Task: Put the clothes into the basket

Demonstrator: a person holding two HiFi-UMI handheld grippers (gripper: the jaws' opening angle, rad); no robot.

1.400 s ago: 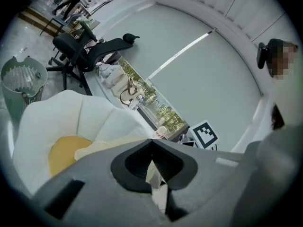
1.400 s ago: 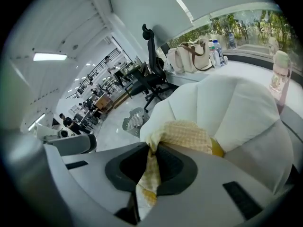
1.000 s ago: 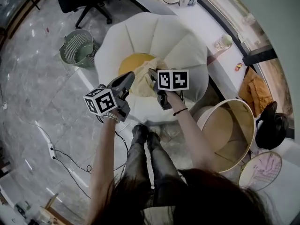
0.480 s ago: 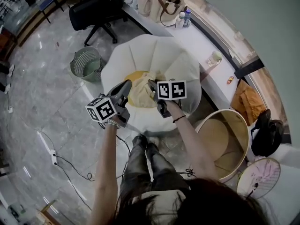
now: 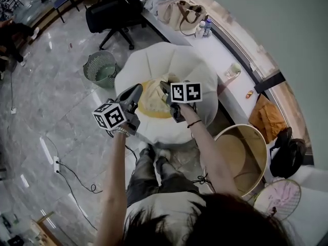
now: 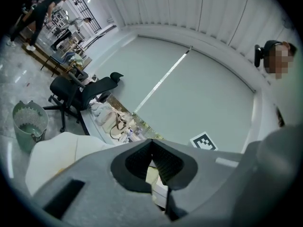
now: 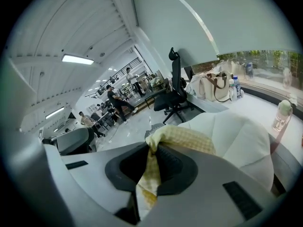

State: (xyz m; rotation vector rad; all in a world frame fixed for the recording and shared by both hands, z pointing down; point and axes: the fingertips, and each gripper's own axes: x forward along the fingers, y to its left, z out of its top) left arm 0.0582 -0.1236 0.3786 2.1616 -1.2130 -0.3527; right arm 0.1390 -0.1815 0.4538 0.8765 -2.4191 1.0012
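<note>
The yellow checked cloth (image 5: 152,100) hangs just above the white beanbag (image 5: 169,60), clamped between the closed jaws of the right gripper (image 7: 152,148) and the left gripper (image 6: 152,145). The basket (image 5: 256,147) stands well apart from the beanbag. Either thin bite may slip, so the cloth could drop short.

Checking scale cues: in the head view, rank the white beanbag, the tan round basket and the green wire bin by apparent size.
Largest: white beanbag.
Then: tan round basket, partly hidden by the arm.
Smallest: green wire bin, clearly.
</note>
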